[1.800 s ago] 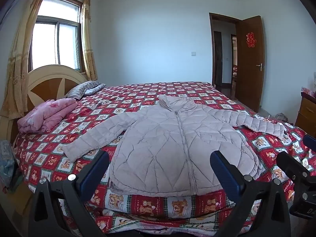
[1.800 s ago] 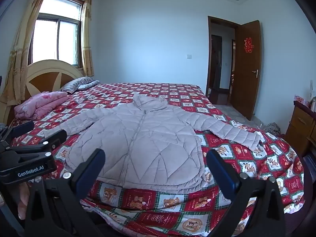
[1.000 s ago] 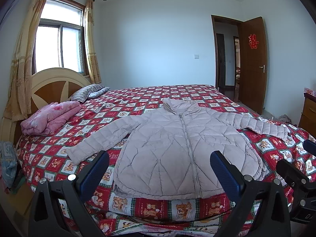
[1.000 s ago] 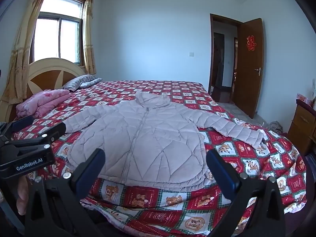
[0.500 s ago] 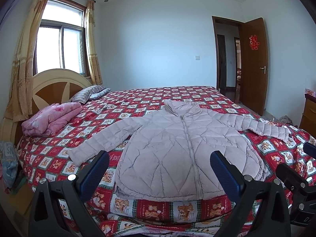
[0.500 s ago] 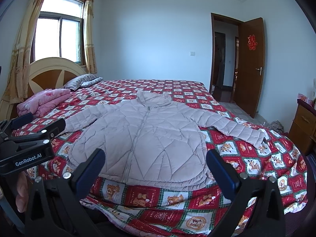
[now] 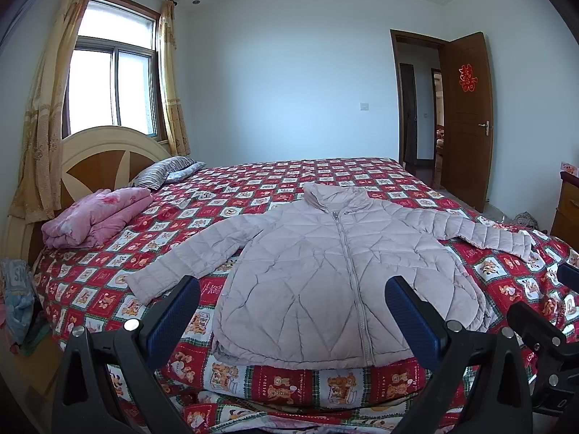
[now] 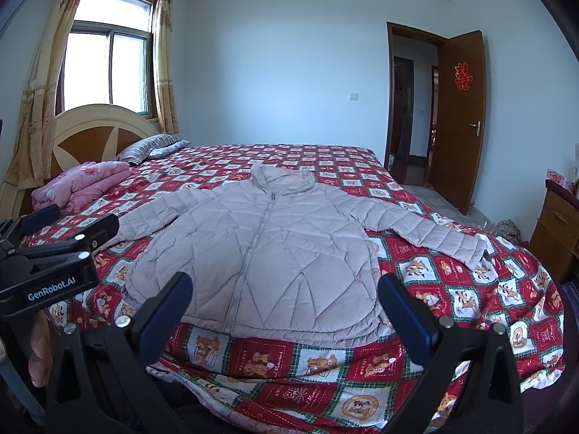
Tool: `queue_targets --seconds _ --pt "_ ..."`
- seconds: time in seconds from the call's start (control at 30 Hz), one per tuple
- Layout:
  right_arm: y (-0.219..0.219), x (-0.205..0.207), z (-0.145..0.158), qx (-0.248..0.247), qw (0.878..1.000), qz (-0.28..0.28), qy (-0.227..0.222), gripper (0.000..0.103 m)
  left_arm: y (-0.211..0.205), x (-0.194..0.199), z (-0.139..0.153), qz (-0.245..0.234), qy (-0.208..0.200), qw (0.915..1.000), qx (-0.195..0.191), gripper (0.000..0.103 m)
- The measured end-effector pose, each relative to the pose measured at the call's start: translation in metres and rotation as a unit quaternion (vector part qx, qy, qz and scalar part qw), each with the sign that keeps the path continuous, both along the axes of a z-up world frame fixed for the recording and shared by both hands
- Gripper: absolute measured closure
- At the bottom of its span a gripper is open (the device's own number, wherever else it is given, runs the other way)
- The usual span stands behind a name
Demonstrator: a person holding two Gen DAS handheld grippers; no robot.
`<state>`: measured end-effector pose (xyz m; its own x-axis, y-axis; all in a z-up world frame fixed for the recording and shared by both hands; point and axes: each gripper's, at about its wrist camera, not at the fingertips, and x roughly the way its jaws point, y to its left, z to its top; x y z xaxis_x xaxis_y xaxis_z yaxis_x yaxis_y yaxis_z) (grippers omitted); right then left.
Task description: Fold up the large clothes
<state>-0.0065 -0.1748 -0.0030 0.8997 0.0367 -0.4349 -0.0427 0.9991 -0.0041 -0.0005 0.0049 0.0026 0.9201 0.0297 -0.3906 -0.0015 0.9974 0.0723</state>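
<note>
A pale pink quilted puffer jacket (image 7: 325, 271) lies flat, zipped, face up on the bed, collar away from me and both sleeves spread out; it also shows in the right wrist view (image 8: 275, 249). My left gripper (image 7: 293, 318) is open and empty, held before the jacket's hem at the bed's near edge. My right gripper (image 8: 286, 311) is open and empty, also short of the hem. The left gripper's body shows at the left of the right wrist view (image 8: 50, 271).
The bed (image 7: 253, 188) has a red checked cartoon cover. A folded pink quilt (image 7: 97, 217) and striped pillow (image 7: 163, 173) lie by the headboard at left. An open wooden door (image 7: 466, 119) and a wooden cabinet (image 8: 557, 231) stand at right.
Both grippers have tilted up and drawn back slightly, so the jacket sits lower in each view. The jacket has not moved. Both grippers stay open.
</note>
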Motion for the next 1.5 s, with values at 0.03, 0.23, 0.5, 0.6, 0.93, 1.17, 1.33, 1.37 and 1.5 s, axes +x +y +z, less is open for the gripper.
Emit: queue_targets --seconds 0.03,0.23,0.5,0.6,0.93,1.17,1.33,1.37,1.5 --pt "0.0 0.0 0.0 0.0 1.0 0.0 0.0 0.0 0.0 0.0 0.0 0.001 0.0 1.0 0.0 0.001" --pt "0.0 0.0 0.0 0.0 1.0 0.0 0.0 0.0 0.0 0.0 0.0 0.0 -0.001 1.0 0.001 0.001" --pt "0.0 0.0 -0.001 0.001 1.0 0.0 0.0 0.0 -0.001 0.0 -0.001 0.002 -0.003 1.0 0.001 0.001" --pt "0.0 0.0 -0.001 0.001 1.0 0.0 0.001 0.0 0.0 0.0 -0.001 0.002 -0.003 1.0 0.002 0.001" --pt "0.0 0.0 -0.002 0.001 1.0 0.001 0.003 0.0 0.0 0.0 -0.001 0.002 -0.004 1.0 0.002 0.001" --pt "0.0 0.0 -0.002 0.002 1.0 0.001 0.004 0.0 -0.001 0.0 -0.001 0.002 -0.003 1.0 0.002 0.001" --pt "-0.003 0.002 -0.01 0.011 1.0 0.003 0.007 0.0 -0.001 0.005 -0.005 0.0 0.002 1.0 0.005 0.001" --pt "-0.006 0.005 -0.012 0.016 1.0 0.004 0.008 0.0 0.0 0.007 -0.007 -0.001 0.001 1.0 0.005 0.001" --pt "-0.026 0.025 -0.026 0.028 0.999 -0.007 0.018 0.0 0.003 0.023 -0.018 0.014 -0.002 0.9999 0.009 0.001"
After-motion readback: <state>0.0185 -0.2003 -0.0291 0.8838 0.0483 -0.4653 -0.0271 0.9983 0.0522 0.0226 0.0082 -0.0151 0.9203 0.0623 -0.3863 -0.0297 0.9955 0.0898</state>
